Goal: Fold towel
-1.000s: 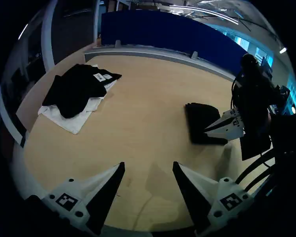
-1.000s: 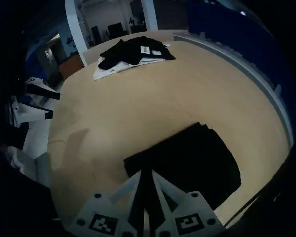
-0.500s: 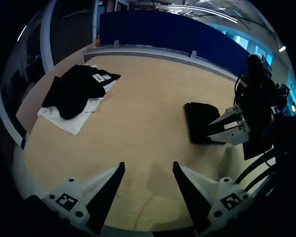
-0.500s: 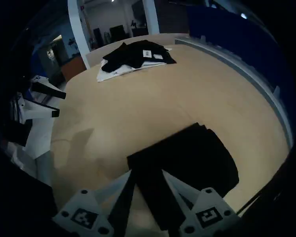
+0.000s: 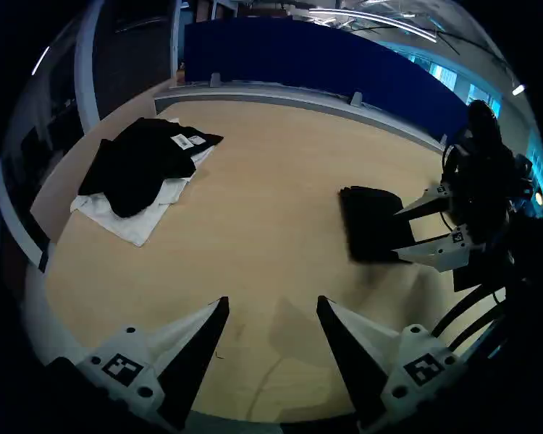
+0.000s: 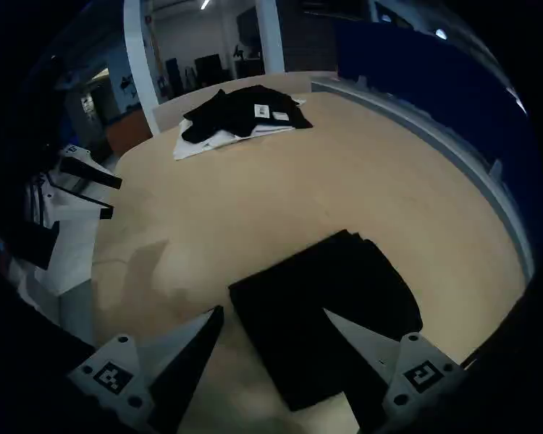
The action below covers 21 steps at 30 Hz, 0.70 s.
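Noting a release: my right tongs (image 6: 271,311), pinched shut on the folded black towel (image 6: 326,325) a second ago, now gape wide, empty. Towel lies flat on the desk (image 5: 271,166), well apart from the laundry heap (image 5: 141,173). Left tongs (image 5: 271,298) open, holding nothing. I judge this fold finished.

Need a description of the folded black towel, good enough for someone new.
On the wooden table, skip the rumpled heap of black and white cloths at its far corner. The folded black towel lies alone in front of the open right gripper: a flat, neat, all-black rectangle.
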Available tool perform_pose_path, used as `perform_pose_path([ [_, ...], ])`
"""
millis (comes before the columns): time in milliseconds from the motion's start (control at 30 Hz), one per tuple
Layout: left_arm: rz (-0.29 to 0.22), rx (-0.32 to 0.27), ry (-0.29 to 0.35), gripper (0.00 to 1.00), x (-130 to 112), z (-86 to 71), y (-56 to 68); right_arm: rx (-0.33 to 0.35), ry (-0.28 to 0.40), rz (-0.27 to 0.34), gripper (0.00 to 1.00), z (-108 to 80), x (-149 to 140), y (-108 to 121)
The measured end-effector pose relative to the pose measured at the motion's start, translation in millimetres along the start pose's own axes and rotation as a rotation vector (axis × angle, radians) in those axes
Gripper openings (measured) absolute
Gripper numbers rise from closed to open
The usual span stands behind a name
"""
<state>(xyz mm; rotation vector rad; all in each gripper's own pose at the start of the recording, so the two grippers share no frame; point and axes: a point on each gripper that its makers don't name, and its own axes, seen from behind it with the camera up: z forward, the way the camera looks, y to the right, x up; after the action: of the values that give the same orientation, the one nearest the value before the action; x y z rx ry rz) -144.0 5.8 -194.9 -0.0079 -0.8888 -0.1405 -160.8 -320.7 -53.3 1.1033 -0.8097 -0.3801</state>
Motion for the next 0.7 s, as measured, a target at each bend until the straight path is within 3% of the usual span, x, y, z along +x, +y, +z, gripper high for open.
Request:
perform_pose_path([
  [300, 0.007, -0.007, 0.004, 0.90, 4.0, 1.1, 5.2, -0.055, -0.016, 0.018, 1.00, -19.8, -24.3, 12.2],
  [700, 0.016, -0.016, 0.006, 0.90, 5.4, 4.8, 10.8, -0.140, -0.077, 0.089, 1.00, -39.7, -74.4, 27.7],
])
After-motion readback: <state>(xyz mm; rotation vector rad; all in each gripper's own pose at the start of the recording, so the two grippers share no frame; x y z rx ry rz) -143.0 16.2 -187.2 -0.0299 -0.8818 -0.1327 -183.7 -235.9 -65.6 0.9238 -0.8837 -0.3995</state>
